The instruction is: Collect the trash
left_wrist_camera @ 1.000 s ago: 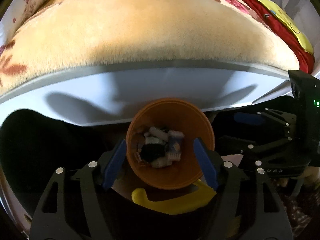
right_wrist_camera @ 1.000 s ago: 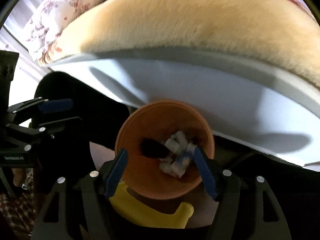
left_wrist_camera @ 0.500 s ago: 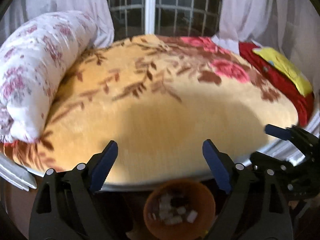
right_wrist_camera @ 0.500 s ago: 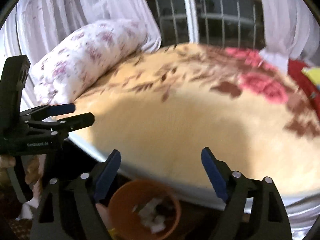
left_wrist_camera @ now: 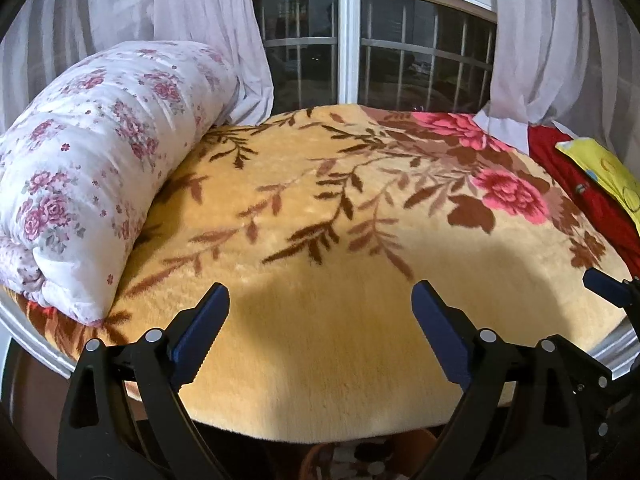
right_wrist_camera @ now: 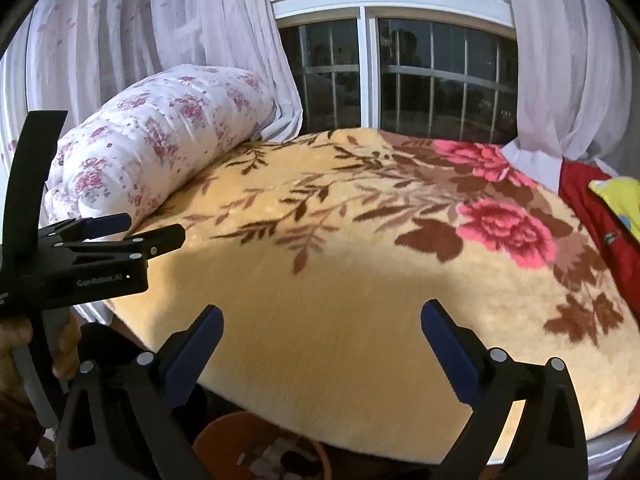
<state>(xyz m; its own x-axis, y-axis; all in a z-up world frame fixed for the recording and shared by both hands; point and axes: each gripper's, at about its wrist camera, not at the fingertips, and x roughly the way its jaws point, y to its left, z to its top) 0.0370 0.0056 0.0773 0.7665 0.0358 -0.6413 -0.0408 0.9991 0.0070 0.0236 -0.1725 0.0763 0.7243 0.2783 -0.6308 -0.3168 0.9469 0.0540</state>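
Bin (right_wrist_camera: 224, 436) with trash low beneath both hand-held grippers (left_wrist_camera: 320, 316) (right_wrist_camera: 322, 340); jaws just widened, empty.

Two wrist views side by side, near, angled down over the same bed (left_wrist_camera: 320, 340), window (right_wrist_camera: 400, 80) beyond.

Both grippers tilt forward and downward, side by side. The left gripper (left_wrist_camera: 320, 320) and right gripper (right_wrist_camera: 322, 334) have just been opening; jaws wide, nothing between them.
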